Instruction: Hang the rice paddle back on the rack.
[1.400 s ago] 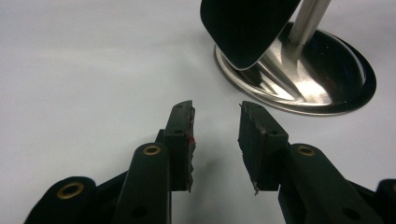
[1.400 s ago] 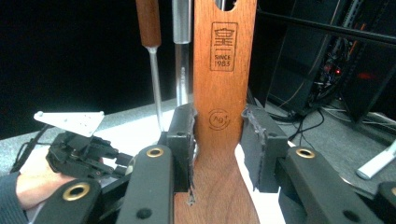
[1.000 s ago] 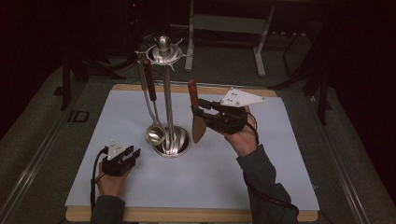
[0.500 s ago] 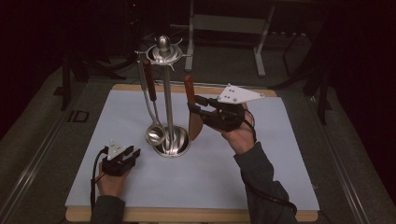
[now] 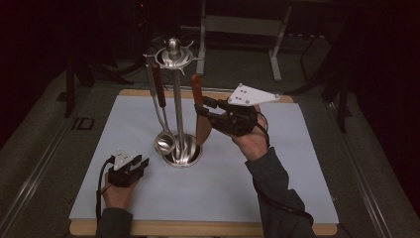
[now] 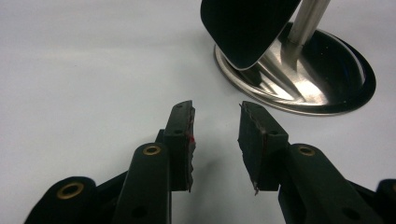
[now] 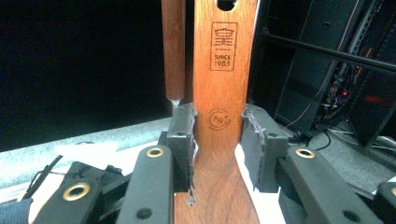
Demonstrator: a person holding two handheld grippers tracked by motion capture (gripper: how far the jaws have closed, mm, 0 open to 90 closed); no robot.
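My right gripper (image 5: 205, 108) grasps the wooden spatula (image 7: 223, 93) beside the utensil stand (image 5: 174, 99); my left gripper (image 6: 215, 140) rests released on the desk (image 5: 124, 124).

This looks like a lab or recording room rather than a home. A wooden desk (image 5: 297, 229) is covered with a plain pale sheet (image 5: 223, 193) and stands lit in a dark room. Behind it are a metal frame stand (image 5: 237, 25) and dark equipment legs (image 5: 341, 99) on a grey floor. The right gripper view shows black racks (image 7: 327, 60) with loose cables (image 7: 327, 135) and small red lights. A label reading "ID" (image 5: 82, 123) lies beside the desk.
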